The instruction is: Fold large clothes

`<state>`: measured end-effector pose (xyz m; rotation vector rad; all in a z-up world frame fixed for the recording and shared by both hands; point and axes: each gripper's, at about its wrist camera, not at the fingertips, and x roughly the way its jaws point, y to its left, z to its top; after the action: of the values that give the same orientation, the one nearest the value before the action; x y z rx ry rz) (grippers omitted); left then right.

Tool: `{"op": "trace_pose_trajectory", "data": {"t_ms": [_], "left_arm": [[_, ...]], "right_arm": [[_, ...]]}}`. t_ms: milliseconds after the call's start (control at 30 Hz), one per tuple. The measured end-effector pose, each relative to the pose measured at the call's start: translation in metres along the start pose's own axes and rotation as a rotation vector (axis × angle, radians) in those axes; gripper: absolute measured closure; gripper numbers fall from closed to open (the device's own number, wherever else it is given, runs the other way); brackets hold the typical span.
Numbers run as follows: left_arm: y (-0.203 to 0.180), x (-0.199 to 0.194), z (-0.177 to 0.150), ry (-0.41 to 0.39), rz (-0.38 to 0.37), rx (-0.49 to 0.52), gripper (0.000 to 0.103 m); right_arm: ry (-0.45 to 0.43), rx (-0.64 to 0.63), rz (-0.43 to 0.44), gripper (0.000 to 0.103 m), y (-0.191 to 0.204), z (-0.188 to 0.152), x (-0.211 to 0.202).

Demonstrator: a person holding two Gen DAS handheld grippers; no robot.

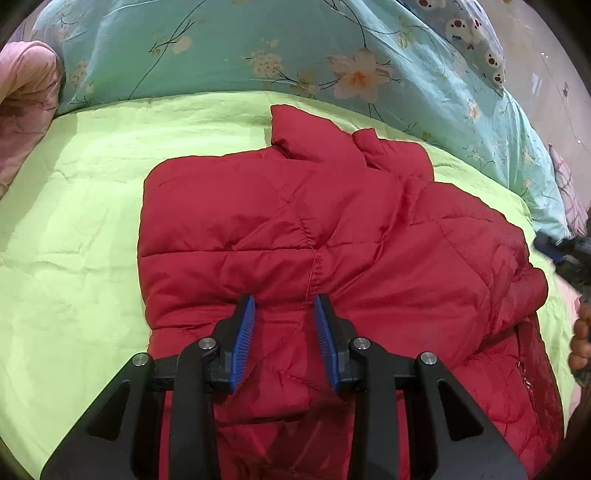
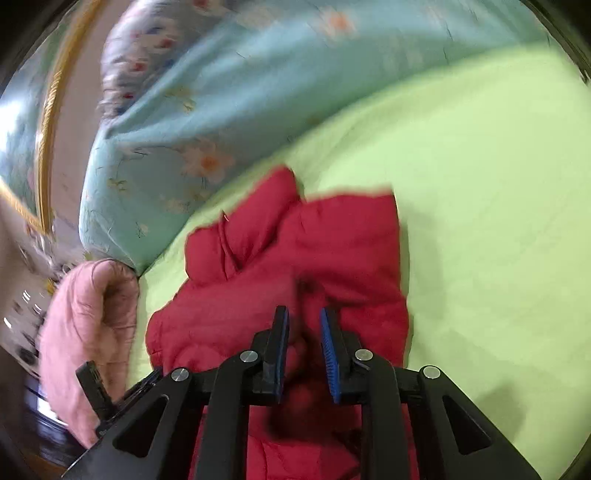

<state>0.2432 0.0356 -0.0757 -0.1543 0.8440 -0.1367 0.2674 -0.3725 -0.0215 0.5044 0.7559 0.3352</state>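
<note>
A red quilted jacket (image 1: 295, 229) lies partly folded on a lime-green bed cover (image 1: 74, 221). My left gripper (image 1: 284, 306) hovers over its near part with the jaws apart and nothing between them. The right wrist view is blurred by motion; there the jacket (image 2: 332, 258) lies bunched on the green cover (image 2: 480, 221). My right gripper (image 2: 304, 317) stands over a raised fold of the red fabric with a narrow gap between the jaws; I cannot tell whether it grips the fold. It also shows dimly at the right edge of the left wrist view (image 1: 569, 254).
A teal floral quilt (image 1: 258, 48) is heaped along the far side of the bed. A pink padded garment (image 1: 26, 99) lies at the far left, and in the right wrist view (image 2: 88, 332) at the left. A patterned pillow (image 1: 472, 33) sits at the back right.
</note>
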Motion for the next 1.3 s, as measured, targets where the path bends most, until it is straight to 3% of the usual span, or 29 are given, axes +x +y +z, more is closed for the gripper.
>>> {"op": "trace_pose_trajectory", "data": {"t_ms": [67,233,367,433,500,600,700,767,1000,1033,1167,1300], "left_arm": [[-0.001,0.001,0.0,0.002,0.004,0.0,0.072],[-0.003,0.002,0.0,0.009,0.023,0.014,0.072],[-0.001,0.004,0.0,0.017,0.015,0.018,0.072],[0.0,0.005,0.0,0.021,0.01,0.018,0.072],[0.003,0.008,0.0,0.031,0.0,0.003,0.072],[0.002,0.014,-0.002,0.039,0.01,0.0,0.072],[-0.002,0.015,-0.003,0.031,0.037,0.022,0.072],[-0.002,0.016,-0.004,0.032,0.039,0.024,0.071],[-0.003,0.02,-0.003,0.044,0.053,0.029,0.071],[-0.003,0.02,-0.003,0.045,0.056,0.032,0.071],[-0.005,0.021,-0.003,0.047,0.067,0.039,0.071],[-0.006,0.022,-0.003,0.049,0.076,0.041,0.071]], "right_arm": [[-0.007,-0.056,0.008,0.082,0.021,0.0,-0.002],[0.095,-0.187,0.013,0.082,0.061,-0.017,0.035],[0.162,-0.279,-0.159,0.084,0.06,-0.039,0.064],[0.158,-0.289,-0.274,0.084,0.044,-0.046,0.067],[0.166,-0.269,-0.322,0.088,0.023,-0.05,0.07],[0.178,-0.187,-0.256,0.089,0.002,-0.05,0.069],[0.185,-0.179,-0.264,0.093,0.0,-0.05,0.072],[0.189,-0.166,-0.271,0.103,-0.005,-0.049,0.075],[0.162,-0.118,-0.238,0.103,0.001,-0.044,0.059],[0.138,-0.127,-0.235,0.094,0.008,-0.043,0.052],[0.059,-0.214,-0.222,0.092,0.044,-0.046,0.032],[0.135,-0.283,-0.199,0.086,0.063,-0.056,0.053]]}}
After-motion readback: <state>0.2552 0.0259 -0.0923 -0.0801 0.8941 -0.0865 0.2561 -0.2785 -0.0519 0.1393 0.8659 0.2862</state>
